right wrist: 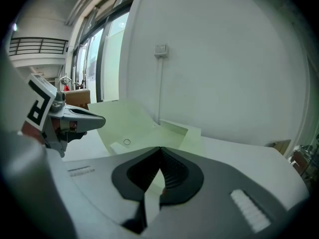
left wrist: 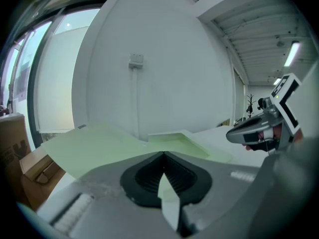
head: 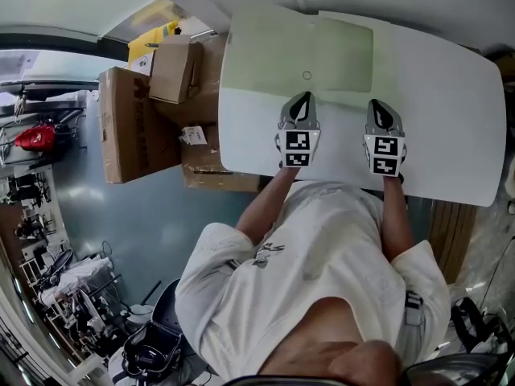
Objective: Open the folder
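So there's a white table (head: 451,135) with rounded corners filling the upper right of the head view. A pale green folder (head: 298,51) lies on it at the top middle, against the far edge. Its left part runs right up to the table's left edge.

A pale green folder (head: 273,51) lies at the far edge of the white table (head: 451,135). It is thin and matte, with a small ring (head: 306,75) near its near edge. One leaf curves upward.
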`<action>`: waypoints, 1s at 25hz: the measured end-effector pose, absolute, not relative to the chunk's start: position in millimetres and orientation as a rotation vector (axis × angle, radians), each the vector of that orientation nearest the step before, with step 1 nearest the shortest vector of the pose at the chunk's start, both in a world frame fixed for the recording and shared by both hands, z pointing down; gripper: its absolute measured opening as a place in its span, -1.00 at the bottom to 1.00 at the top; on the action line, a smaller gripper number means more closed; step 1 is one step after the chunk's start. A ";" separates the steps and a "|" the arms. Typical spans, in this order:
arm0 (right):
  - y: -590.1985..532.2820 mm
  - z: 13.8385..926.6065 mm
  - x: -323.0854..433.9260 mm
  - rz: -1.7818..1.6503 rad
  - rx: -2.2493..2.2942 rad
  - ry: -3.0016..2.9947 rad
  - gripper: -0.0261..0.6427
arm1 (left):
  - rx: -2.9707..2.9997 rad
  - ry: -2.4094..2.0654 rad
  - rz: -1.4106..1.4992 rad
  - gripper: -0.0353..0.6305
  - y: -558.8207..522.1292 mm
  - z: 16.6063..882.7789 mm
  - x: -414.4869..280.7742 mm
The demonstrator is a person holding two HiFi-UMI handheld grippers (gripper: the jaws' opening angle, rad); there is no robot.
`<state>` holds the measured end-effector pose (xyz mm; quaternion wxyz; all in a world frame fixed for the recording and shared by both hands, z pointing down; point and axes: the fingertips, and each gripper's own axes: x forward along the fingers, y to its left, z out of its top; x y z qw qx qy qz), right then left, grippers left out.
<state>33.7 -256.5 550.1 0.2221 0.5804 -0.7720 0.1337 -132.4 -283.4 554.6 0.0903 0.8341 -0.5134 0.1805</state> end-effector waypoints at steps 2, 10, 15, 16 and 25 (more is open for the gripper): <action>-252.9 539.7 41.6 0.351 1.618 -2.141 -0.92 | 2.499 -1.536 0.522 -0.89 -283.4 541.9 -125.2; -244.2 487.5 49.9 0.269 1.686 -2.218 -0.92 | 2.601 -1.551 0.453 -0.89 -278.5 500.5 -111.3; -243.0 448.4 56.5 0.198 1.739 -2.269 -0.92 | 2.717 -1.575 0.342 -0.89 -275.5 454.3 -102.1; -243.2 437.4 60.1 0.184 1.750 -2.281 -0.92 | 2.737 -1.586 0.316 -0.89 -275.7 441.9 -97.8; -238.2 358.1 78.0 0.052 1.820 -2.361 -0.92 | 2.838 -1.651 0.160 -0.89 -272.5 375.6 -84.3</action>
